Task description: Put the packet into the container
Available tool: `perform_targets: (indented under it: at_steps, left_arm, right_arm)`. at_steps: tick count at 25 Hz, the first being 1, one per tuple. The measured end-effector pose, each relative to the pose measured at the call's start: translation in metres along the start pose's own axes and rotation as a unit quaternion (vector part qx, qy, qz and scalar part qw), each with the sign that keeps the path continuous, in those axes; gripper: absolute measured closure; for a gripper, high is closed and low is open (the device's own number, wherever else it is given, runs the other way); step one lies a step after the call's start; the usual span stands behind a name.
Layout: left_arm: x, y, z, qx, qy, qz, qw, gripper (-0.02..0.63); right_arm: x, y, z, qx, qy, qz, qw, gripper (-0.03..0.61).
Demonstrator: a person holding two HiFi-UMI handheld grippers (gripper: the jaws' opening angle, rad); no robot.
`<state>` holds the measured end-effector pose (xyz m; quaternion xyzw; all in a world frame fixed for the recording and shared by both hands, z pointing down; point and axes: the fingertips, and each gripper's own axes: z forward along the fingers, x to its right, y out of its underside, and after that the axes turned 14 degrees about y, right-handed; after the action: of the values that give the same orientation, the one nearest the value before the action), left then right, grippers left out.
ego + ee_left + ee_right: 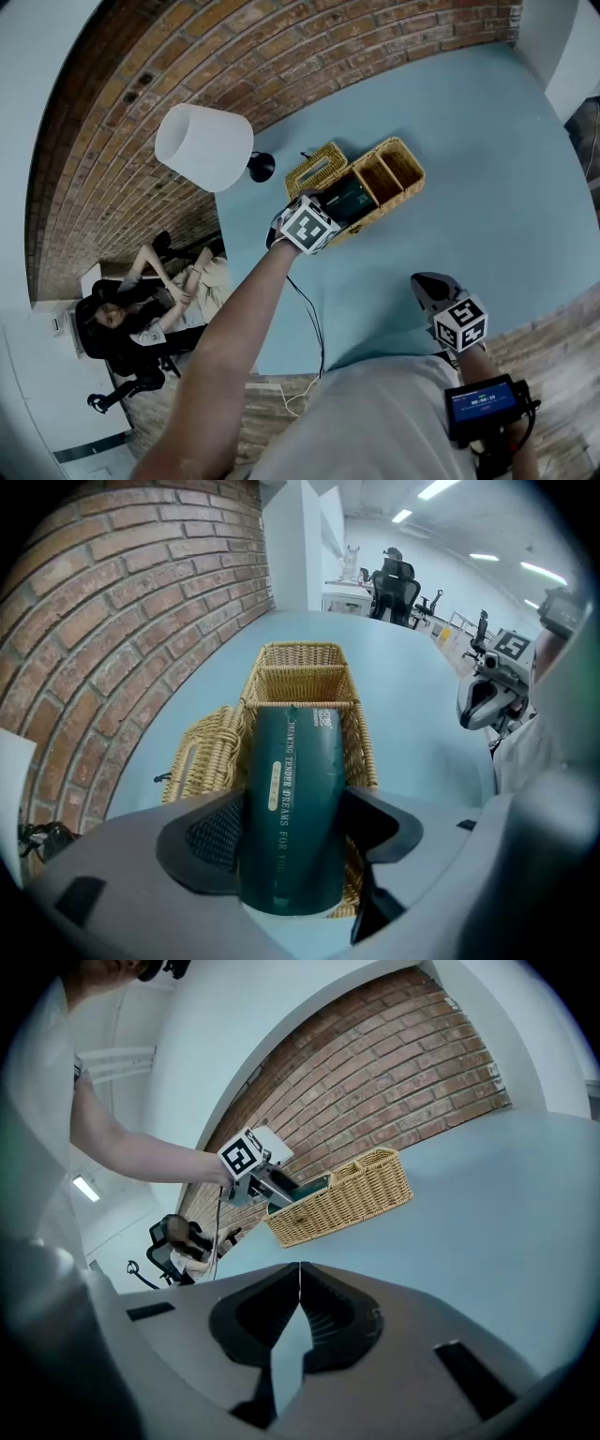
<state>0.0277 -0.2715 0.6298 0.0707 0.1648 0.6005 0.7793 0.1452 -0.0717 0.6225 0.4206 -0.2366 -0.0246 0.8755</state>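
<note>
**A:** Head view first. Gripping a dark green packet [349,199] in the left tool [336,208], over the end compartment of the wicker container [398,173], the end nearest the wicker lid [314,167]. Resting at 5 o'clock from the container, well apart from it: the right tool [429,286].

**B:** Anything else on the table [469,141]?

**A:** Only a white lamp [204,145], at 9 o'clock from the lid. Probably no bother.

**B:** And the left tool's own view?

**A:** Clamped on both flanks of the packet [292,799], opened only to its width. Pointing toward 12 o'clock, with the far end level with the first divider of the container [300,672]. Cannot tell whether it is below the rim yet.

**B:** How to finish it well, then?

**A:** Line the long side up with the compartment and lower straight down. Avoid drifting toward 9 o'clock, where the lid [202,752] lies just beside the wall. Release only once seated, and open slowly, since the wrapper looks smooth enough to slip.

**B:** Right tool's view?

**A:** Shut completely [298,1321], tips meeting, nothing between them. Facing the container [342,1199] at 12 o'clock, far off. Best left idle, or brought in to steady the light wicker should it tip.
</note>
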Motion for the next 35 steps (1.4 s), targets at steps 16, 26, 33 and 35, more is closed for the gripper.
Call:
perform_targets:
  at_steps: [16, 26, 33, 35]
  left_arm:
    - [-0.012, 0.003, -0.082, 0.136, -0.14, -0.005, 0.9808, 0.329]
    - [0.044, 0.036, -0.138, 0.267, -0.122, -0.003, 0.956, 0.517]
    - [0.093, 0.066, -0.159, 0.347, -0.095, -0.036, 0.9323, 0.558]
    - [0.108, 0.079, -0.164, 0.361, -0.089, -0.04, 0.9274, 0.558]
  right_arm:
    - [-0.009, -0.035, 0.007, 0.003, -0.005, -0.047, 0.999, 0.568]
    - [-0.052, -0.048, 0.003, 0.028, 0.033, -0.073, 0.996, 0.568]
    - [-0.078, -0.058, -0.001, 0.047, 0.041, -0.094, 0.994, 0.568]
    - [-0.088, -0.055, -0.004, 0.05, 0.045, -0.099, 0.993, 0.568]
